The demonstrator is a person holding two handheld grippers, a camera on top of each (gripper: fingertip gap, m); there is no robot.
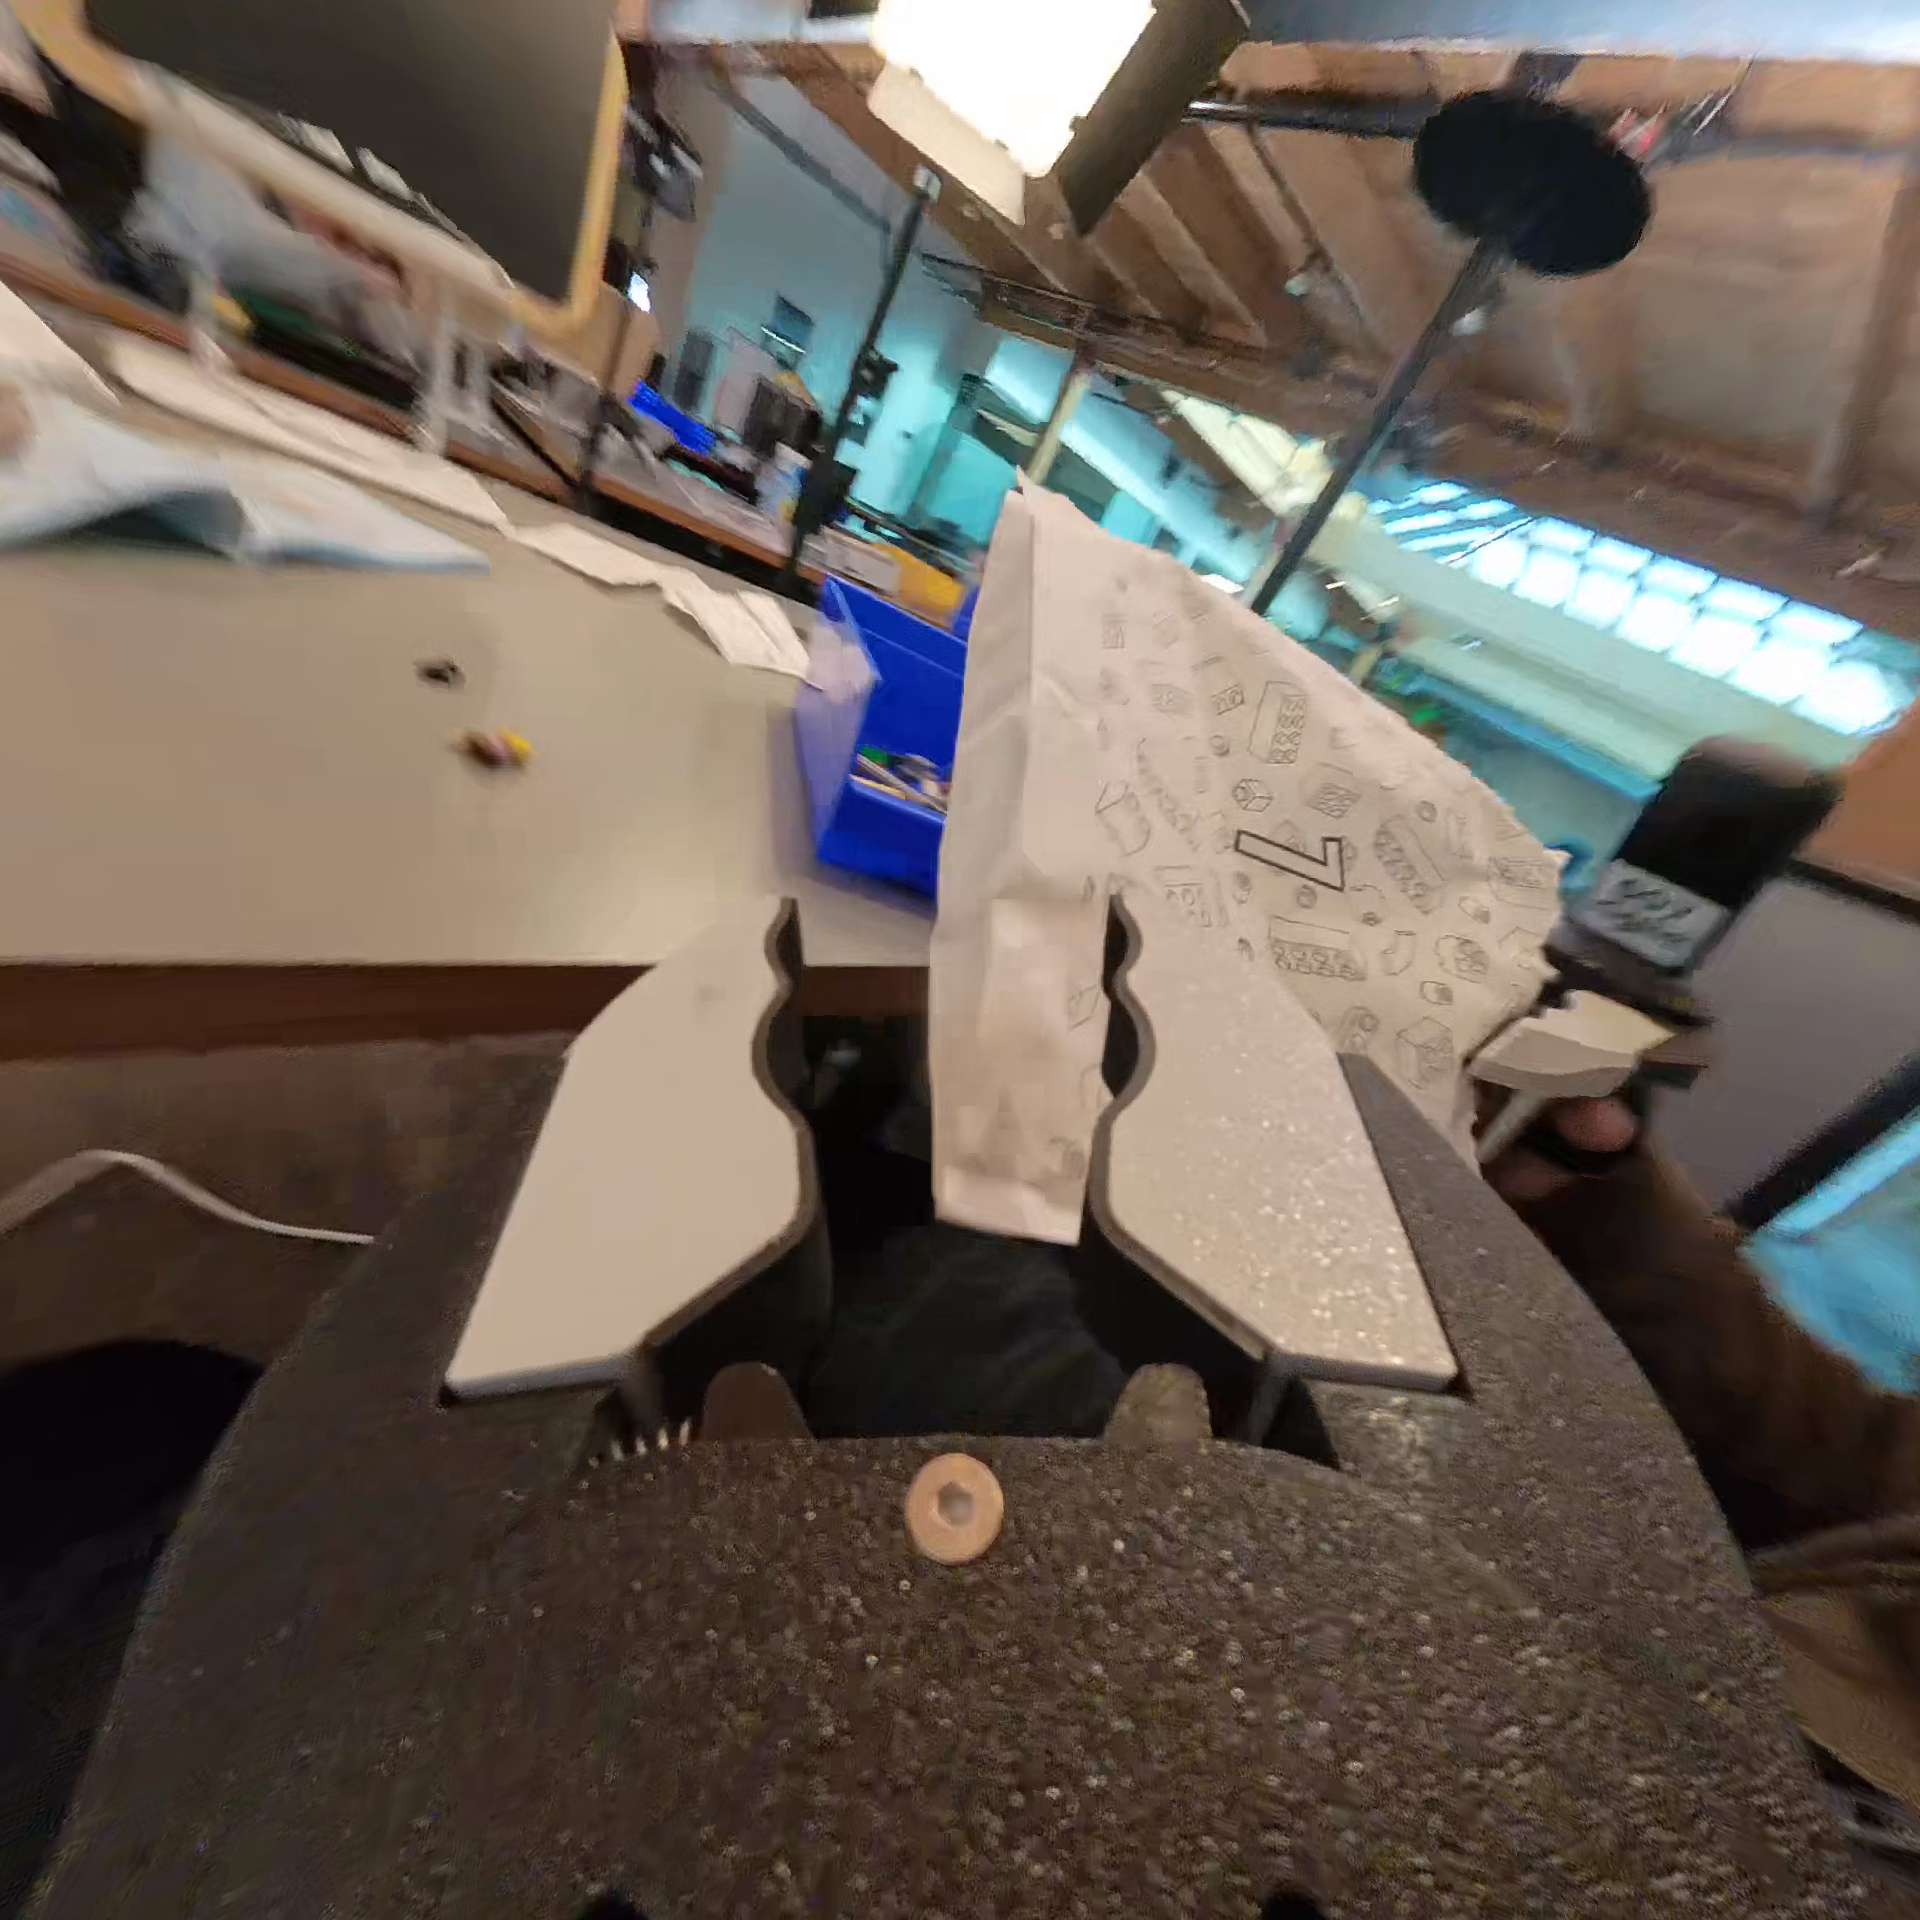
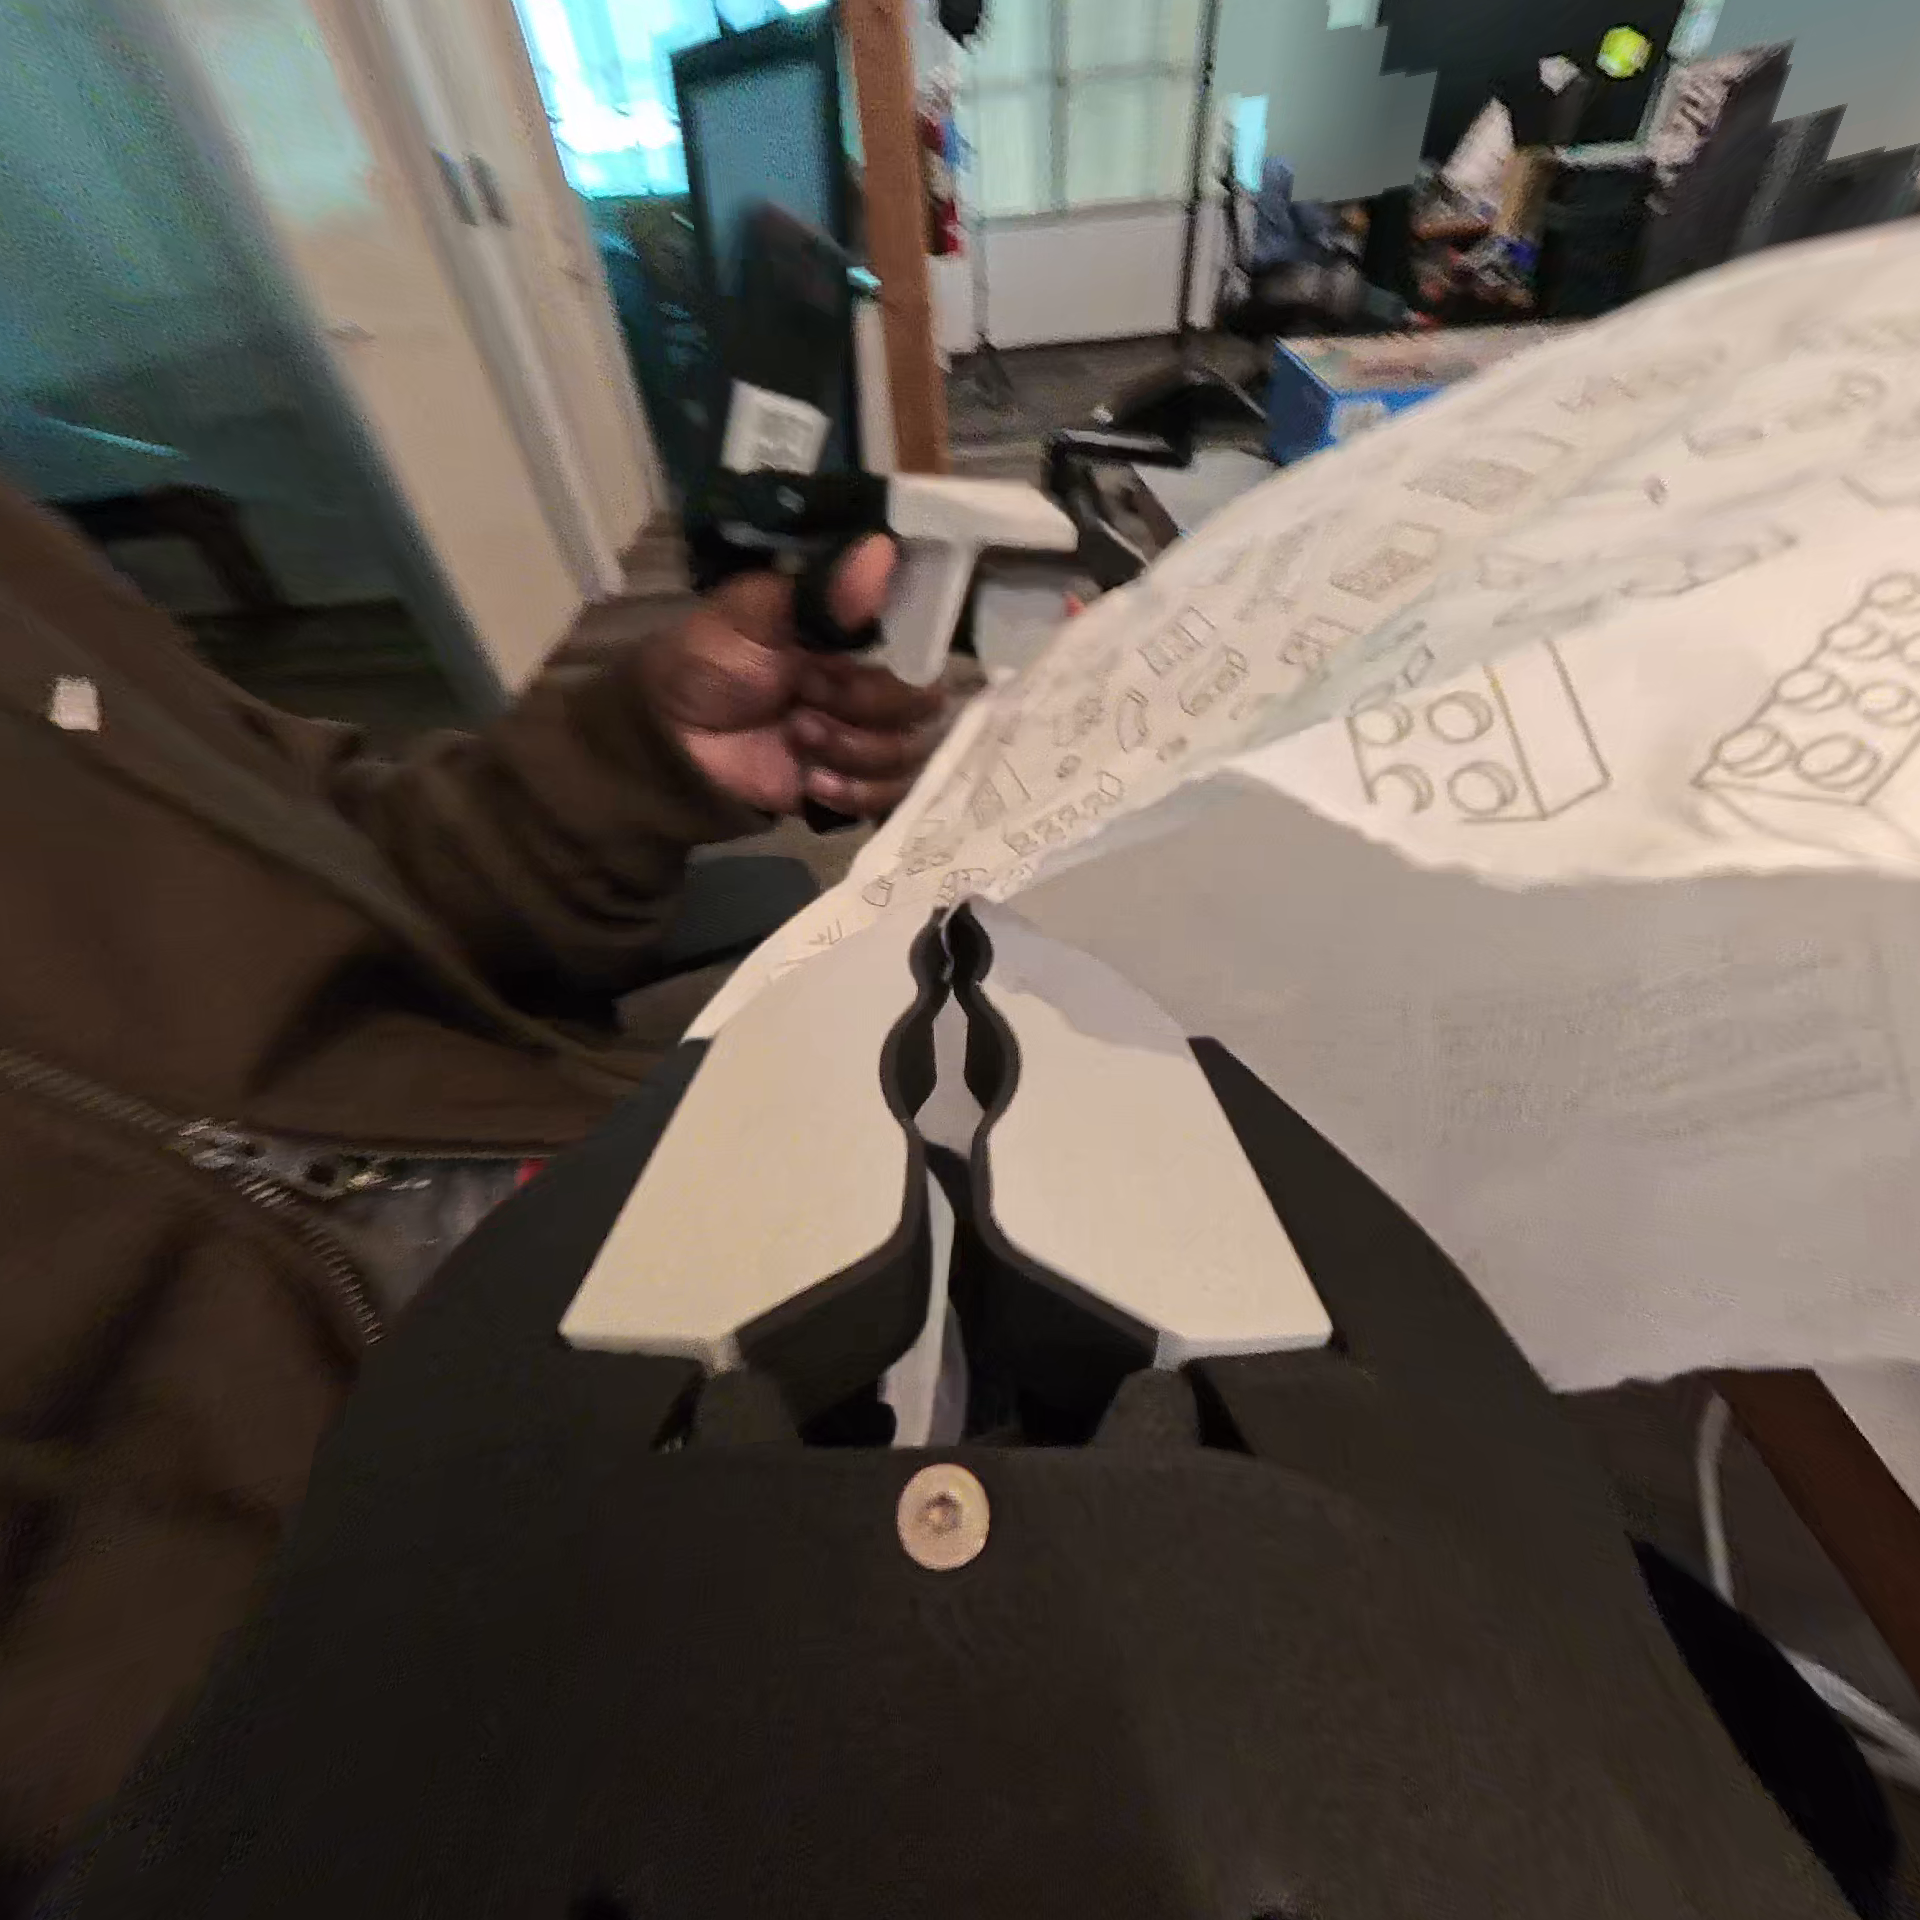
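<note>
A white paper bag (image 2: 1455, 935) printed with brick outlines hangs in the air beside a grey table (image 1: 312, 831).
The right gripper (image 2: 954, 940) is clamped on its torn edge; the left gripper (image 1: 951, 935) stands apart, the bag's folded side between its fingers, near a blue bin (image 1: 894, 748).

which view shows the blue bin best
The left wrist view: the blue bin sits on the grey table beyond the open left tongs, partly hidden by white paper. The right wrist view misses it.

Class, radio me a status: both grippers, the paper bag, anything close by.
Left gripper open, paper bag hanging between its fingers. Right gripper shut on bag's torn edge. Blue bin just behind.
</note>
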